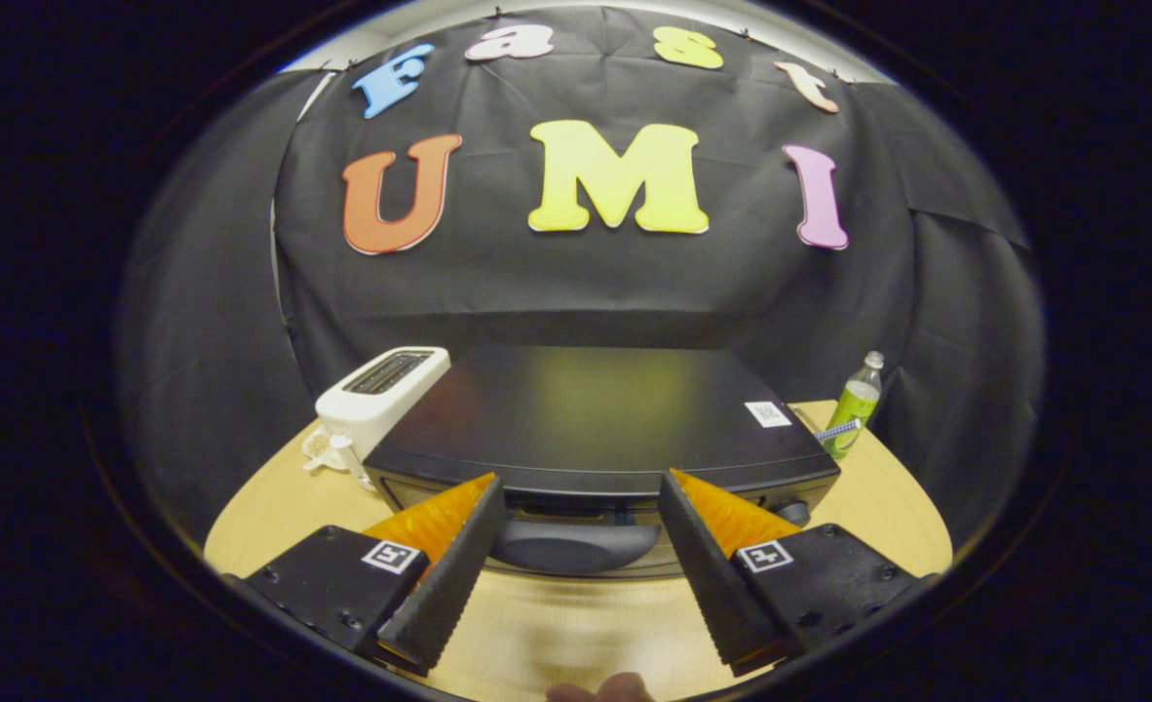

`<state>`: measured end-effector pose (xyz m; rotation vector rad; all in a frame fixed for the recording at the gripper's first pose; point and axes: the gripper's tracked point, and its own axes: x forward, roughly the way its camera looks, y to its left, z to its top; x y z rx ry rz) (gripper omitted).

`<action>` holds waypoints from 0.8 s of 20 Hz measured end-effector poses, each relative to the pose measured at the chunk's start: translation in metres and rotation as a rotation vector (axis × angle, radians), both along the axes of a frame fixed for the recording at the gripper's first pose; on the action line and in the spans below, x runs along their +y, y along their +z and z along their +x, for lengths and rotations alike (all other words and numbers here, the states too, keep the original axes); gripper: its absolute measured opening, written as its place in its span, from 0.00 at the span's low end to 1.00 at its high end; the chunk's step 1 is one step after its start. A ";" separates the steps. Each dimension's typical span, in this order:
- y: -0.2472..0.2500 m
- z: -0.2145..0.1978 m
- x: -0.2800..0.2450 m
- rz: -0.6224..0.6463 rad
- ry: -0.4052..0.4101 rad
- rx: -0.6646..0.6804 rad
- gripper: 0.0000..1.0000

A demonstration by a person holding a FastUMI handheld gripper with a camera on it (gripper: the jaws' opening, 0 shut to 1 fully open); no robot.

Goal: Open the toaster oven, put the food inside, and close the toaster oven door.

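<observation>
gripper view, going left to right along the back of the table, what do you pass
white toaster → black toaster oven, its handle between the open gripper fingers → green bottle

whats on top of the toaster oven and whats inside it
The toaster oven has one small white sticker on its flat black top. Its inside cannot be seen: the view looks down over the top, and the open tongs straddle the door handle.

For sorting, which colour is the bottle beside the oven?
Green, with a white cap; bottle, gripper view. Gripper open.
</observation>
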<state>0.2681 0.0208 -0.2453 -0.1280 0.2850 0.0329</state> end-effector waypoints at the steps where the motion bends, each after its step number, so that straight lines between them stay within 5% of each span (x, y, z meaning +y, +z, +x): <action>1: -0.005 0.003 0.000 -0.006 -0.004 0.011 1.00; 10: -0.015 -0.005 -0.002 -0.014 -0.014 -0.010 1.00; 16: -0.041 -0.050 -0.006 -0.036 0.000 0.031 1.00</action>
